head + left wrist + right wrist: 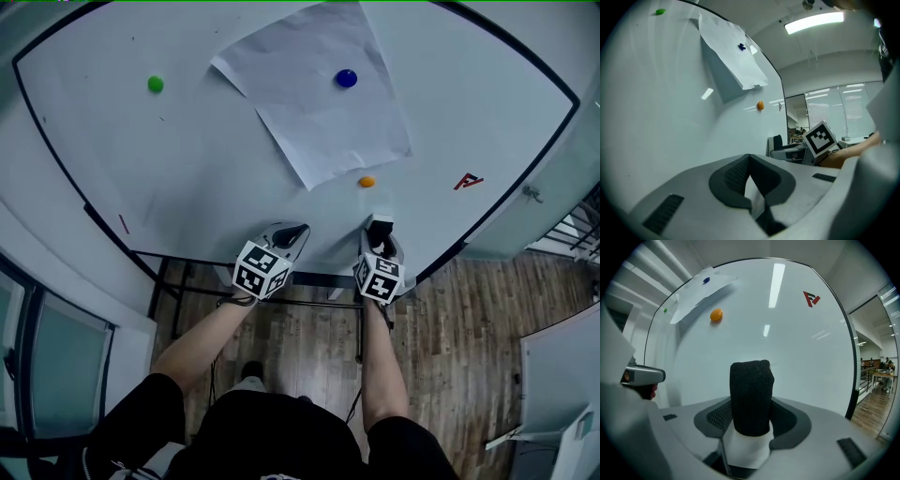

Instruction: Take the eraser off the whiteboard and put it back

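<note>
The eraser [751,397], black felt over a white body, stands at the lower part of the whiteboard [187,169], below the orange magnet [367,182]. Our right gripper [381,236] has its jaws clamped on the eraser's sides. Our left gripper [295,232] hangs just beside it, jaws together on nothing, near the board's lower edge.

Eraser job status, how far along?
Done: the right hand-held gripper is on the eraser, jaws apparently closed on it. In hand: taking it off the whiteboard; whether it has left the surface isn't clear. Remaining: putting it back. The left hand-held gripper is shut and empty.
</note>
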